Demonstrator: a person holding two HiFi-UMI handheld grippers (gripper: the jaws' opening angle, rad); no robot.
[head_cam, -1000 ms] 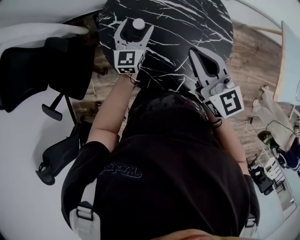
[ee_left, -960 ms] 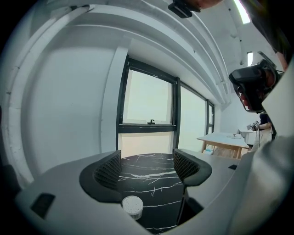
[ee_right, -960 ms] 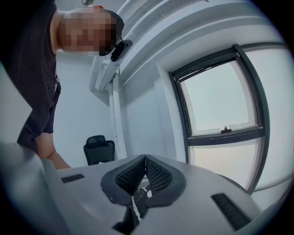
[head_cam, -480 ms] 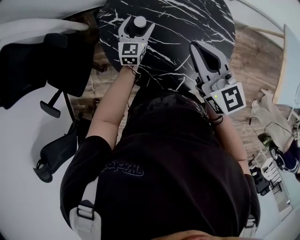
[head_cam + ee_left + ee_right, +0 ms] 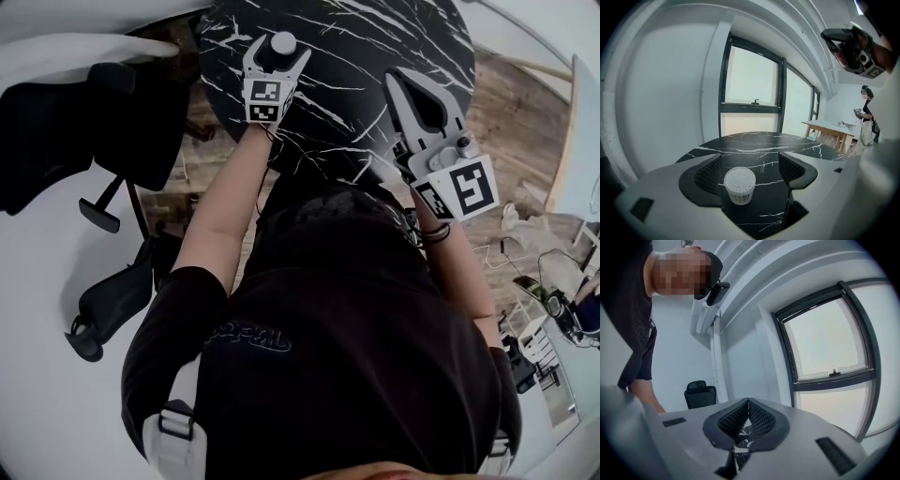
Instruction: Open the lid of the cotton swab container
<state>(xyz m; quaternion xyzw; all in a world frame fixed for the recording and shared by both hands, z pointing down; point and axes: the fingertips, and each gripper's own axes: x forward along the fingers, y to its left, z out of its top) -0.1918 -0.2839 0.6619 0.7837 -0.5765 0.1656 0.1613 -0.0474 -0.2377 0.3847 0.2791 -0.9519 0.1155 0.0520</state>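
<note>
The cotton swab container (image 5: 282,43) is a small clear round tub with white swab heads showing at its top. It stands upright on the round black marble table (image 5: 366,37). My left gripper (image 5: 278,50) is open around it, and its jaws have just been opening a little further. In the left gripper view the container (image 5: 739,185) sits between the dark ribbed pads (image 5: 708,172), nearer the left one, and neither pad presses on it. My right gripper (image 5: 401,77) hovers over the table's right part. Its pads meet with nothing between them, as the right gripper (image 5: 748,403) view also shows.
A black office chair (image 5: 66,141) stands left of the table, over a wooden floor (image 5: 506,112). In the left gripper view a light wooden table (image 5: 832,126) and a standing person (image 5: 868,117) are far off to the right. A large window (image 5: 752,103) lies beyond the table.
My left gripper has sunk and slid forward, so the container now sits deeper between its jaws. The right gripper has drifted slightly to the right and stays shut.
</note>
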